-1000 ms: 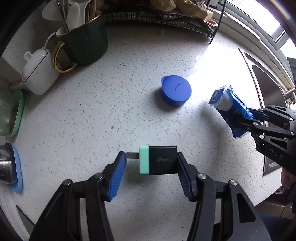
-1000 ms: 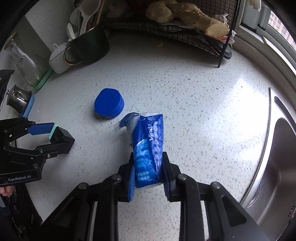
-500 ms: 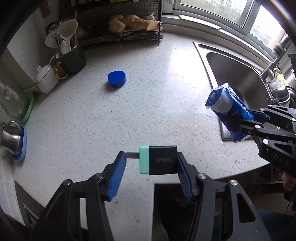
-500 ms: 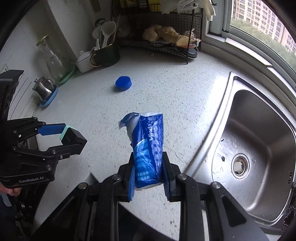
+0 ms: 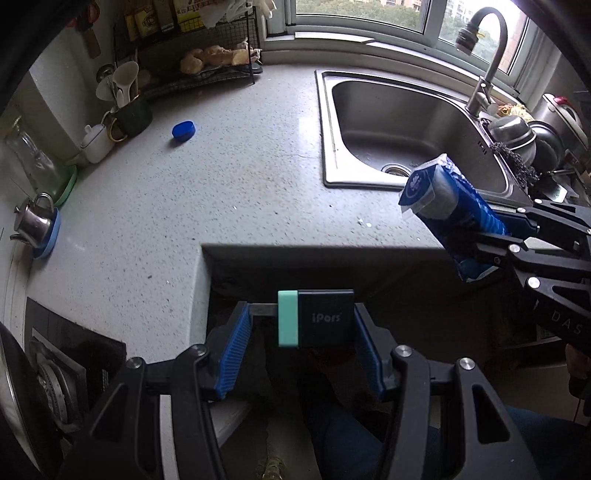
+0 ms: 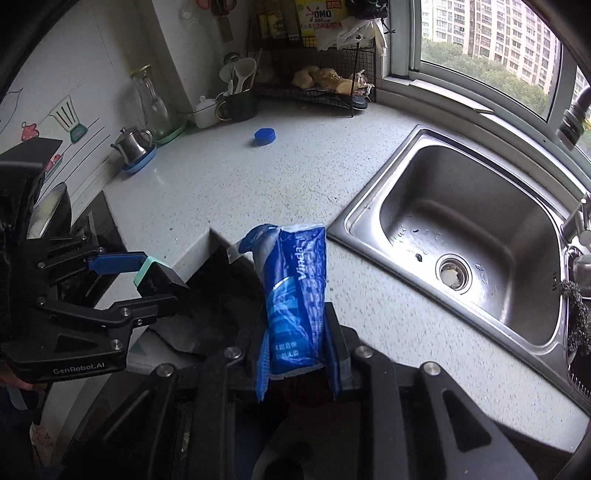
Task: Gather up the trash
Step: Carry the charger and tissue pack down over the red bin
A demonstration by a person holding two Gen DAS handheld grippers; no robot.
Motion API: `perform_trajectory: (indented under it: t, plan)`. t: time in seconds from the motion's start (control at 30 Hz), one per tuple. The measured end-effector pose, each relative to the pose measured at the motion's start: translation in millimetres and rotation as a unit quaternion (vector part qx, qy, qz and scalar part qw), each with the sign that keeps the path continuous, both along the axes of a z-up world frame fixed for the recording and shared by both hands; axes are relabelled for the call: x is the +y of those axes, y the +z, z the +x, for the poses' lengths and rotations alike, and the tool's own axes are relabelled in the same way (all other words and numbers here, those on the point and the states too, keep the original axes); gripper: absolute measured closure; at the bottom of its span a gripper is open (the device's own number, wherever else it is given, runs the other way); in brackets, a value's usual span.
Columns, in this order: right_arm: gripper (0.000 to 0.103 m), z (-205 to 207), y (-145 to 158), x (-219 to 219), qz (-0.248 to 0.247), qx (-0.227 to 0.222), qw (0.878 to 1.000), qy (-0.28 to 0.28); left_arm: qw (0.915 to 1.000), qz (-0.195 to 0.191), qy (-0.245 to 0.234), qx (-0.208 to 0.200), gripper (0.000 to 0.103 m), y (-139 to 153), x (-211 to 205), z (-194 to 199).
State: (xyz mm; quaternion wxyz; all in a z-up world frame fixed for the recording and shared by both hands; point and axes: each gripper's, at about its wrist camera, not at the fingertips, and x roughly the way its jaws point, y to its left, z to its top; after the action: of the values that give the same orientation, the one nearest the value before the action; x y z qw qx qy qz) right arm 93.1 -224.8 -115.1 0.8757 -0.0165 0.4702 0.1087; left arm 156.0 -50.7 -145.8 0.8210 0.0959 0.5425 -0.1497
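The tissue pack [image 6: 295, 291] and black box [image 5: 324, 318] hang past the surface's [image 5: 229, 192] near edge, over the dark gap. Right gripper [image 6: 297, 354] jaws clamp the pack; left gripper [image 5: 303, 354] jaws grip the box. A blue lid [image 5: 183, 130] lies far left.

**Readable text in view**

- "iPors" – pale print on the small black box with a mint-green end [image 5: 315, 318], clamped in the left gripper [image 5: 302, 350].
- "Vinda" – white letters running up the blue plastic tissue pack [image 6: 295, 291] gripped by the right gripper [image 6: 297, 360]. Smaller white print lower on the pack includes an "8"; the rest is too blurred to read.
- "GenRobot.AI" – on the black body of the left gripper, right wrist view.
- "DAS" – on the black body of the right gripper, left wrist view; cut off at the frame edge.
- "OMO" – red letters on the yellow packet [image 6: 320, 14] on the black wire rack [image 6: 347, 62] at the back of the counter.
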Motion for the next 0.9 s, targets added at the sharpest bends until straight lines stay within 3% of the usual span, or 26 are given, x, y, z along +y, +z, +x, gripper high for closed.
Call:
perform_trajectory:
  t: [0.23, 0.5, 0.9]
  plan:
    - [0.080, -33.7, -14.7, -14.7, -0.003, 0.023, 1.000, -0.010, 0.9997, -0.005, -0.002, 0.022, 0.051, -17.6, -15.9, -43.0]
    - [0.080, -44.9, -62.0, -17.3, 0.005, 0.080, 0.996, -0.027, 0.9975, 0.001, -0.007, 0.070, 0.051, -68.3, -23.6, -65.6]
    - [0.080, -38.1, -143.6, -7.4, 0.007, 0.144, 0.989, -0.041, 0.9914, 0.001, -0.003, 0.130, 0.051, -165.9, -16.4, -52.4]
